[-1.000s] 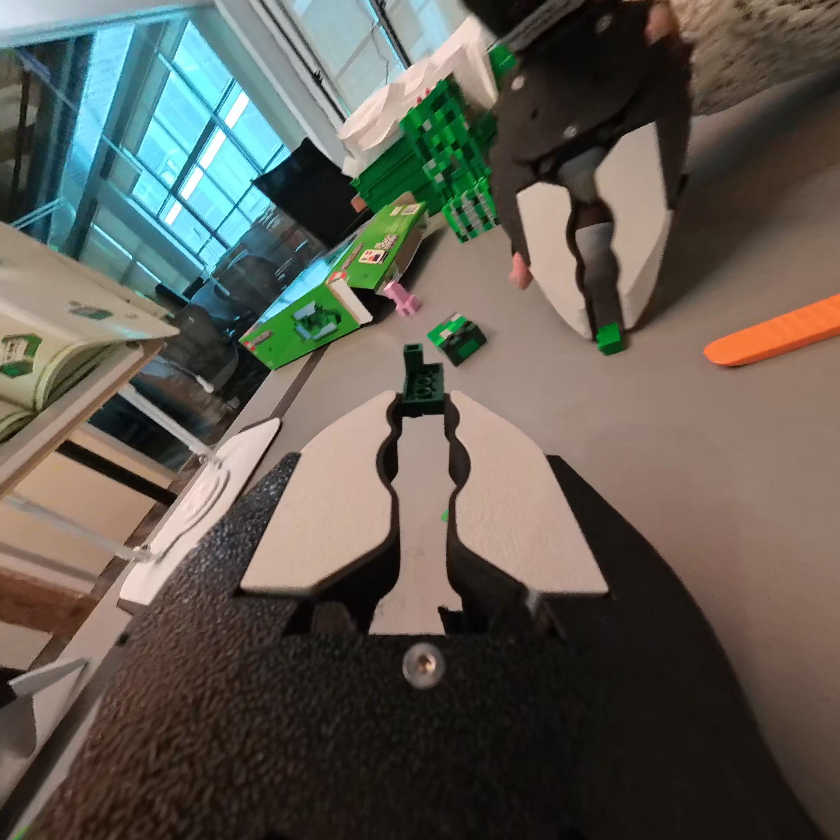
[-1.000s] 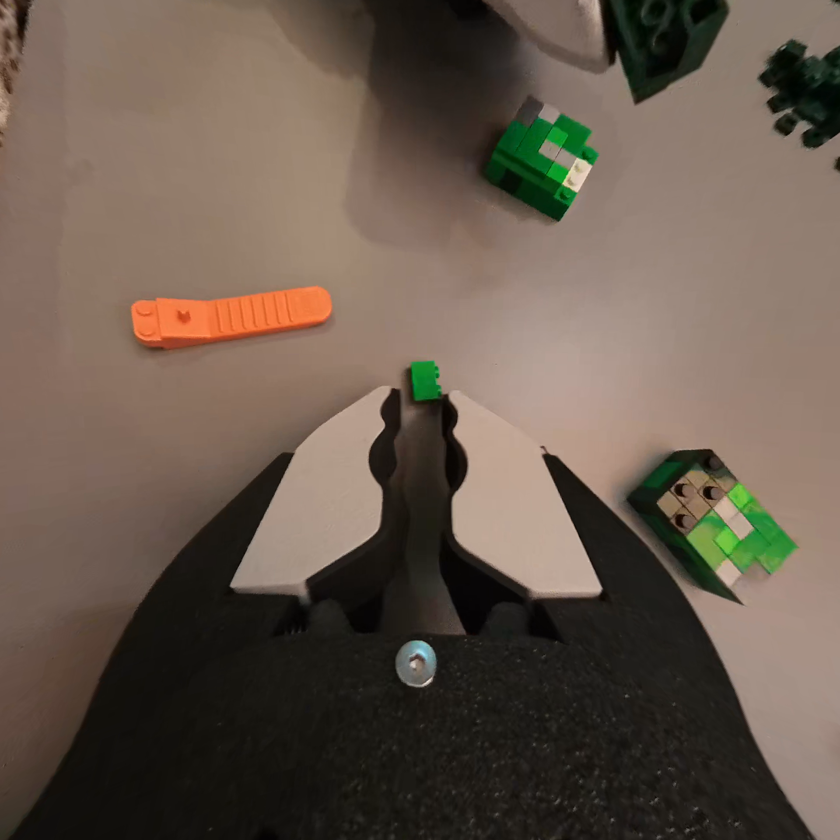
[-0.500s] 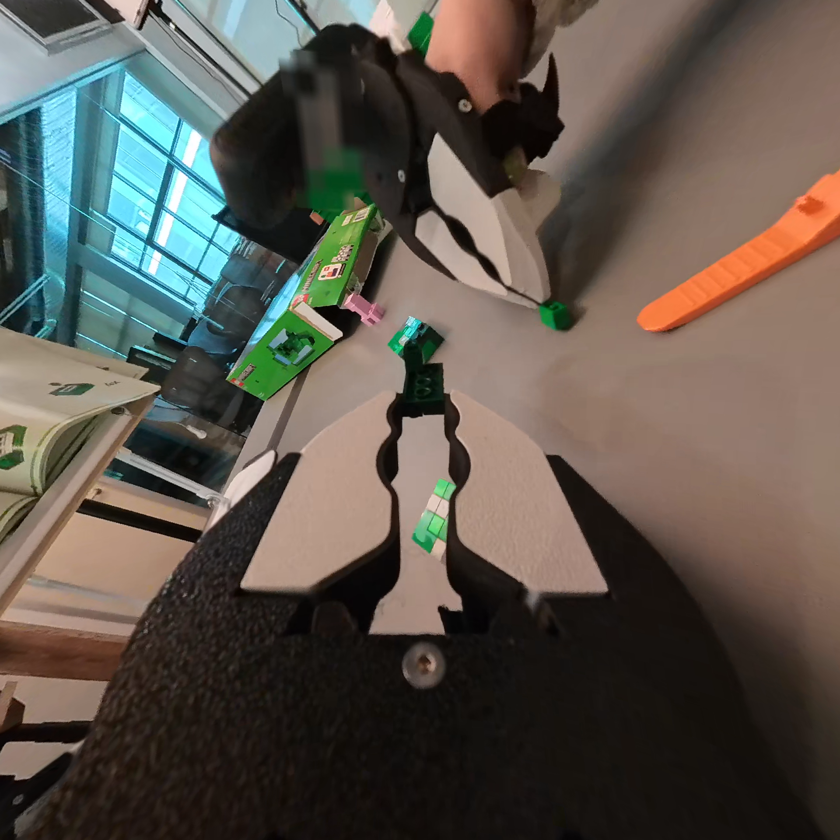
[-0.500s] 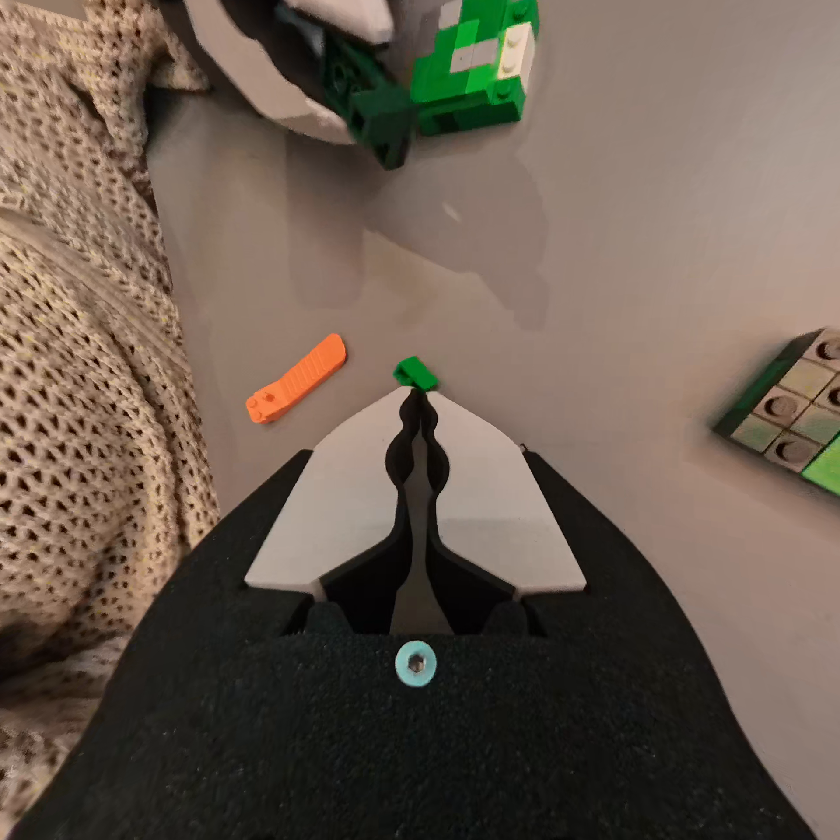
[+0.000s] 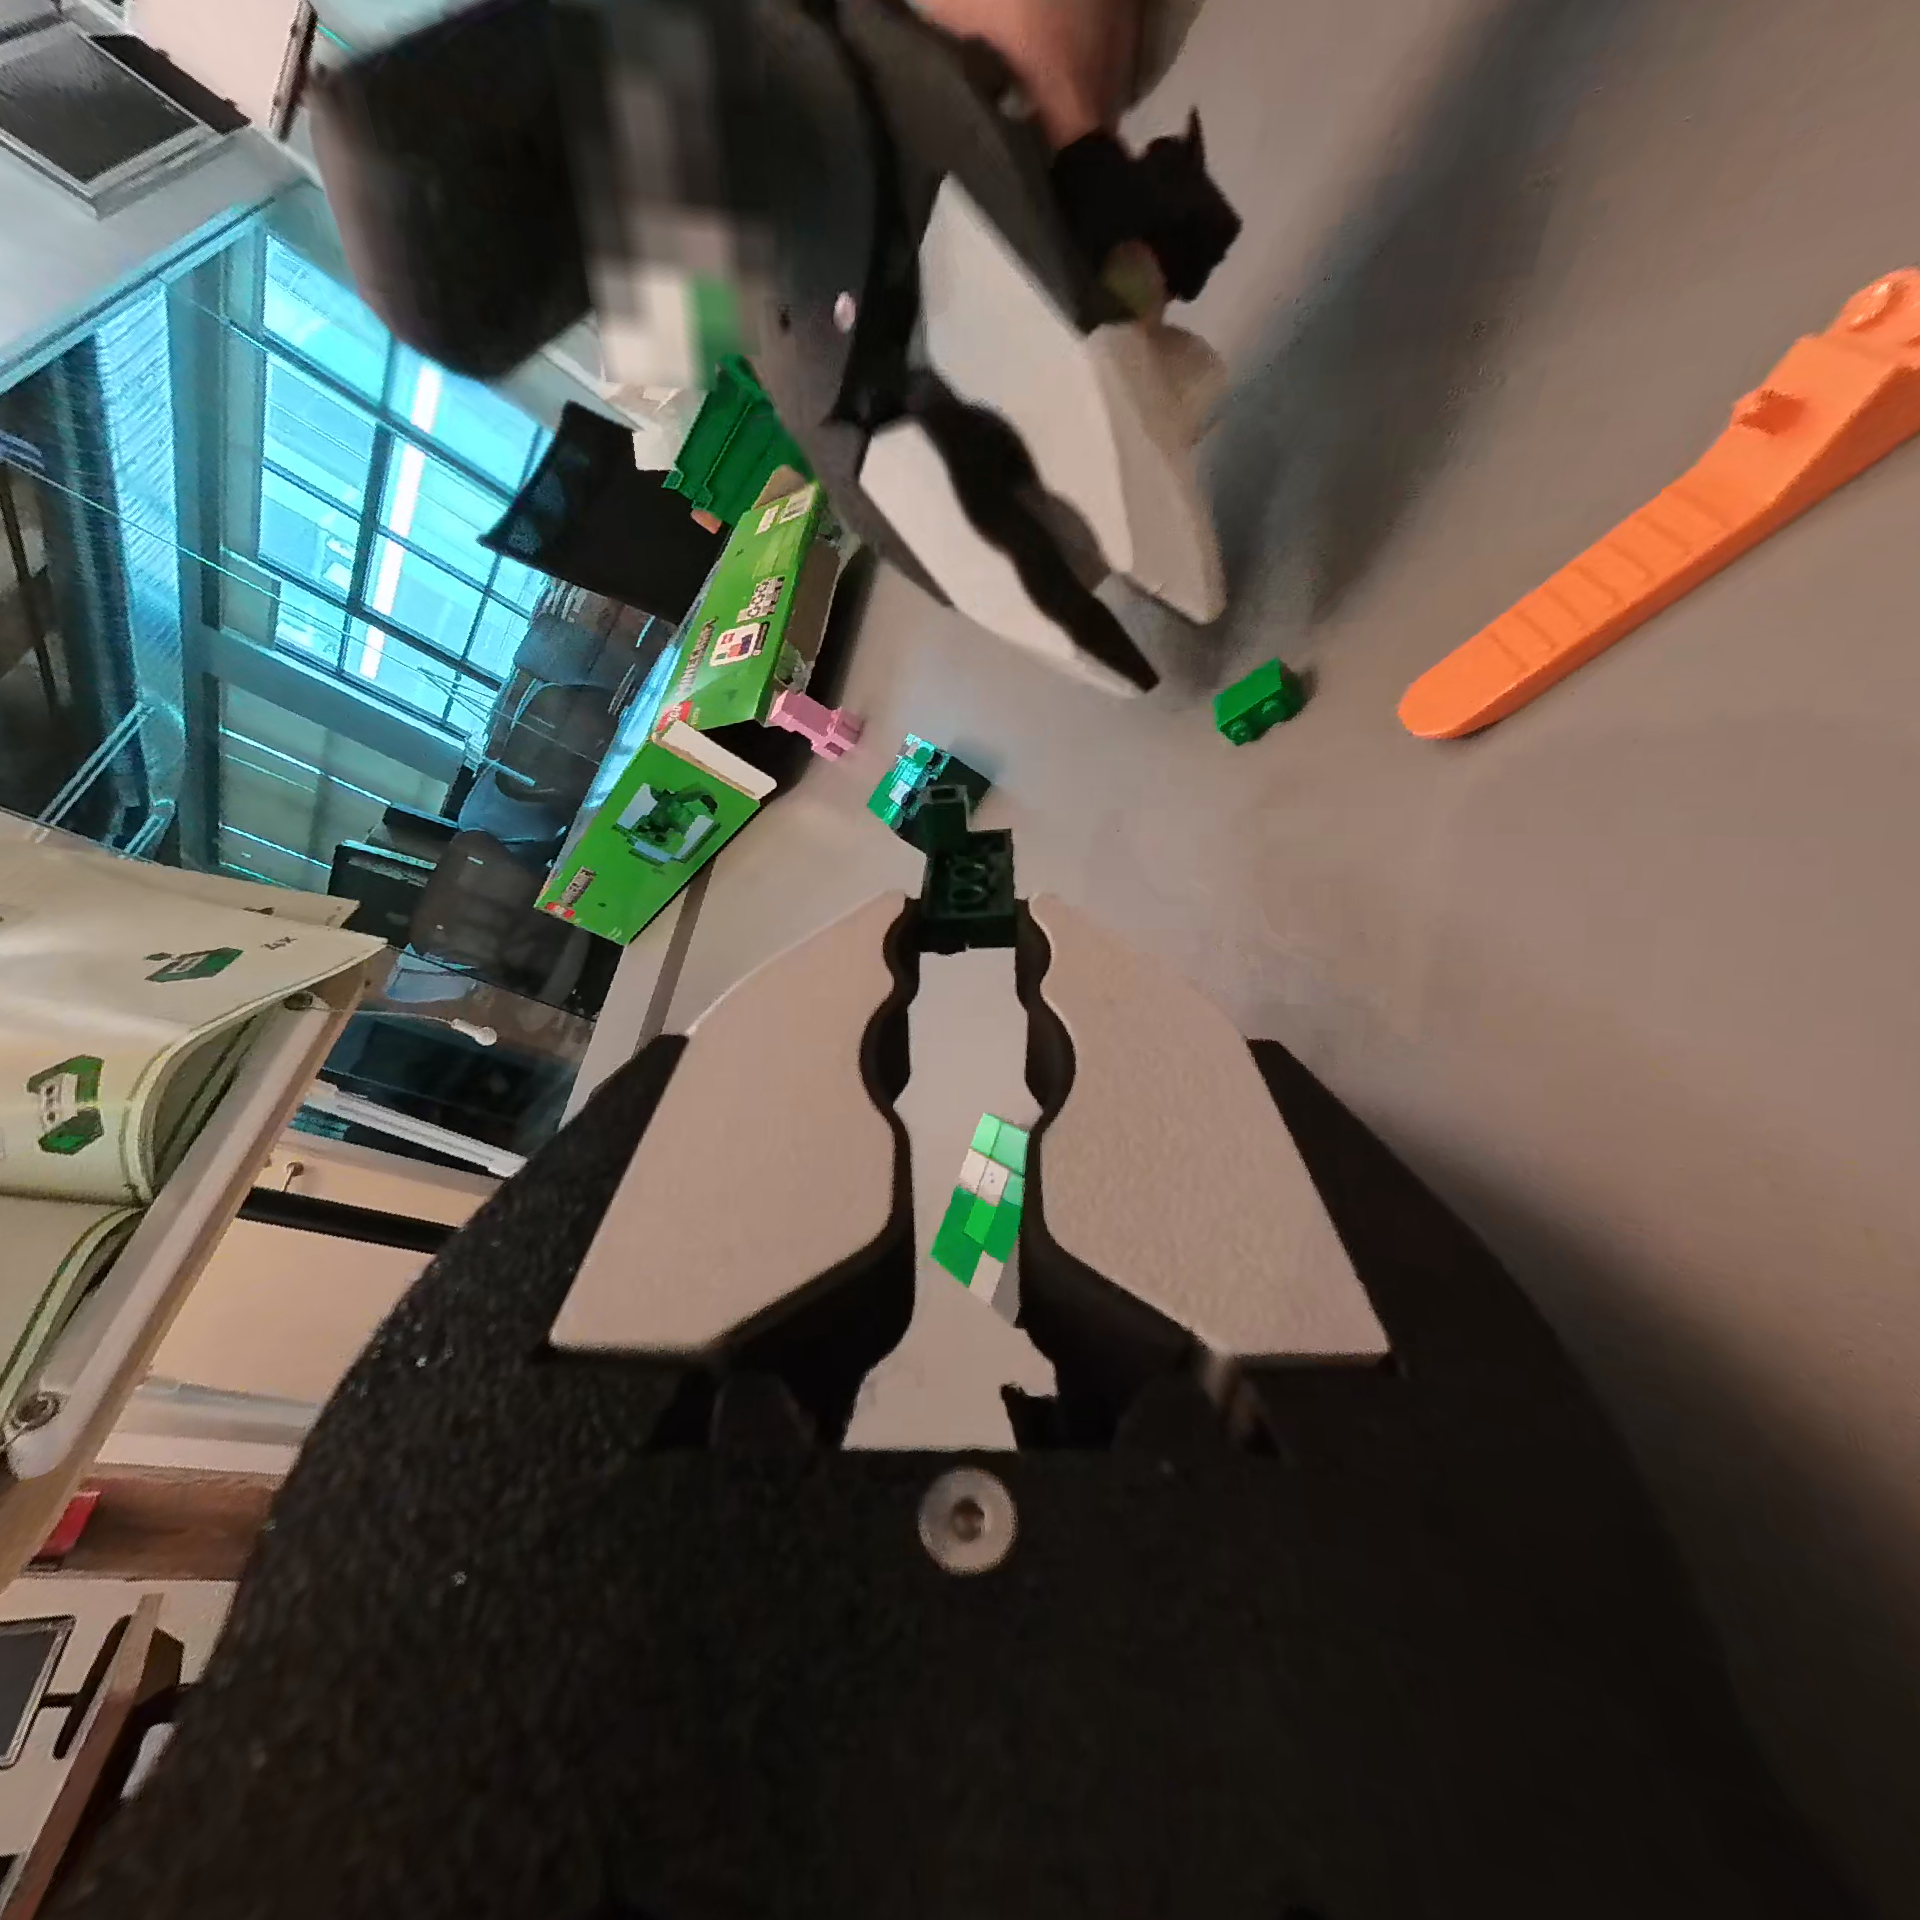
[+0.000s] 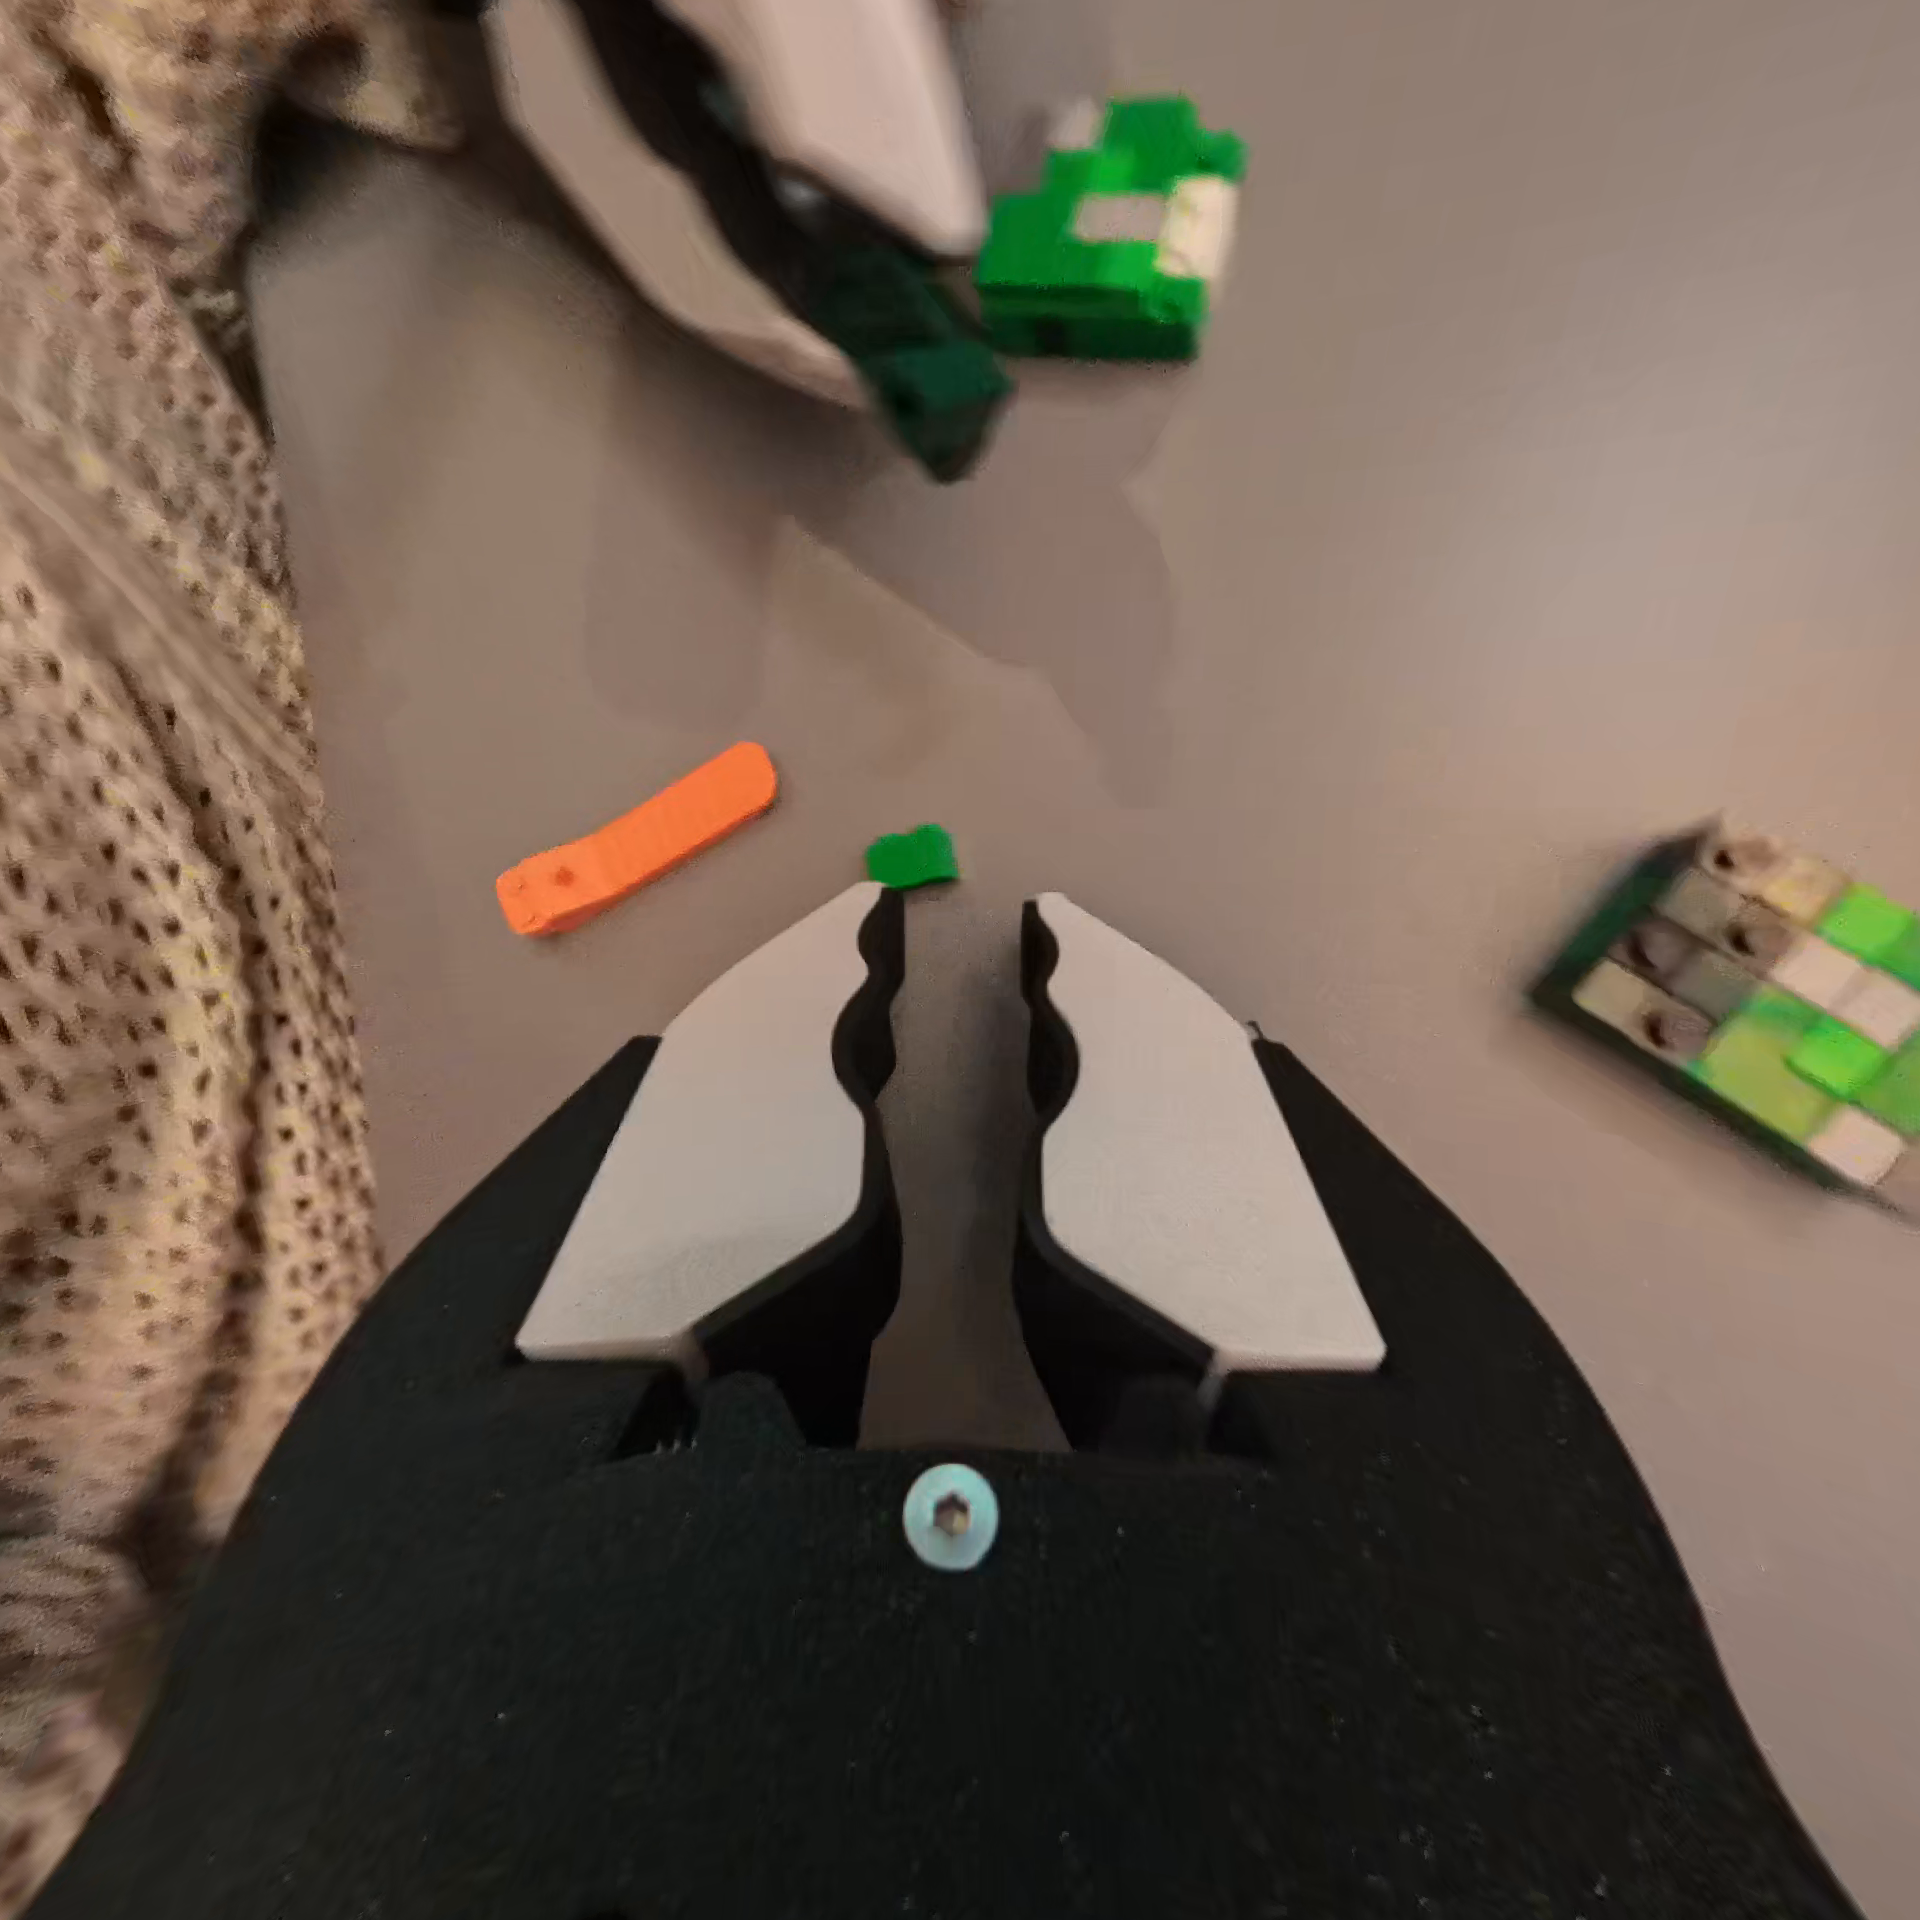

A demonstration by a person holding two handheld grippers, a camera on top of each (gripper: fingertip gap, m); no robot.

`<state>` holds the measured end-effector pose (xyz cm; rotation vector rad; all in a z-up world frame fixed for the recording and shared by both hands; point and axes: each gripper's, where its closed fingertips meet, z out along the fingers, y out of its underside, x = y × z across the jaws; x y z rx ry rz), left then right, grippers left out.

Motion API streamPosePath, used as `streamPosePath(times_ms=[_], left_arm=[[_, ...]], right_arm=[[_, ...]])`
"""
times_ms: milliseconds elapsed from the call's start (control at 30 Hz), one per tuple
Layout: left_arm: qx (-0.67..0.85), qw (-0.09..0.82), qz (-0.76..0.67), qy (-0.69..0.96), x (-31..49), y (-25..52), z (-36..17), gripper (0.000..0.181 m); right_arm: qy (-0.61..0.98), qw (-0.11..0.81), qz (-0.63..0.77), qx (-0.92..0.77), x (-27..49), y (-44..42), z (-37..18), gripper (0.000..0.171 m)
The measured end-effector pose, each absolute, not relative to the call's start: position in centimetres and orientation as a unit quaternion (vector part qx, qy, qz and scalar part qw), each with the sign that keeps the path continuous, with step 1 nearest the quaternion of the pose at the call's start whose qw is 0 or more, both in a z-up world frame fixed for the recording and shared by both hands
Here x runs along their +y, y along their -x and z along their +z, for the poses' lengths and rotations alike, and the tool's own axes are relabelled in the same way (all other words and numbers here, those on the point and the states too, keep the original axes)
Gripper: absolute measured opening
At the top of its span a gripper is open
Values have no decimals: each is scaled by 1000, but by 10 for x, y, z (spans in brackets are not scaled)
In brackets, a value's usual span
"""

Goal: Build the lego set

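Observation:
My left gripper (image 5: 966,914) is shut on a dark green brick (image 5: 968,883) and holds it above the grey table (image 5: 1455,1039). The right wrist view shows the left gripper (image 6: 904,312) at the top with that brick (image 6: 930,400). My right gripper (image 6: 956,904) is open and empty. A small bright green brick (image 6: 912,857) lies on the table just past its left fingertip. In the left wrist view the right gripper (image 5: 1164,644) hovers close to that brick (image 5: 1257,701), apart from it.
An orange brick separator (image 6: 634,842) lies left of the small brick. A green and white assembly (image 6: 1112,249) sits beyond the left gripper; a flat studded one (image 6: 1766,1029) at right. A knit sleeve (image 6: 135,727) fills the left. Green box (image 5: 707,727), pink piece (image 5: 821,722) and booklet (image 5: 104,1039) lie left.
My right gripper has opened and let go of the small bright green brick, which now lies on the table. My left gripper still holds the dark green brick.

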<state>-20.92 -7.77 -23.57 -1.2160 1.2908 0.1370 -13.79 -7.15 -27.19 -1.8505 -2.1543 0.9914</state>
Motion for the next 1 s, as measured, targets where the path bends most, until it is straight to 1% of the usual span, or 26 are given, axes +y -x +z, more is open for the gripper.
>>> streamPosePath(times_ms=[67,167,333,400,467,567,700,867,1000], left_arm=[[567,627,59,531,-78,208,-237,18],[571,623,53,533,-80,207,-238,18],[558,621,11,550,-83,204,-236,18],[545,619,-24,565,-85,202,-233,18],[529,610,-58,587,-86,202,-231,18],[517,575,-132,620,-92,197,-233,18],[521,509,-234,644,-111,186,-236,18],[515,422,-351,659,-135,177,-240,17],[503,387,-404,658,-143,177,-240,17]], right_arm=[[569,115,343,-738,-84,139,-271,24],[545,178,308,-759,-84,140,-278,24],[528,194,284,-777,-87,142,-285,26],[522,201,270,-784,-85,143,-287,16],[511,204,265,-792,-86,143,-284,16],[494,224,256,-800,-82,144,-272,16],[435,289,233,-821,-78,151,-240,16],[286,342,175,-878,-101,169,-208,16],[153,342,103,-921,-121,182,-209,16]])
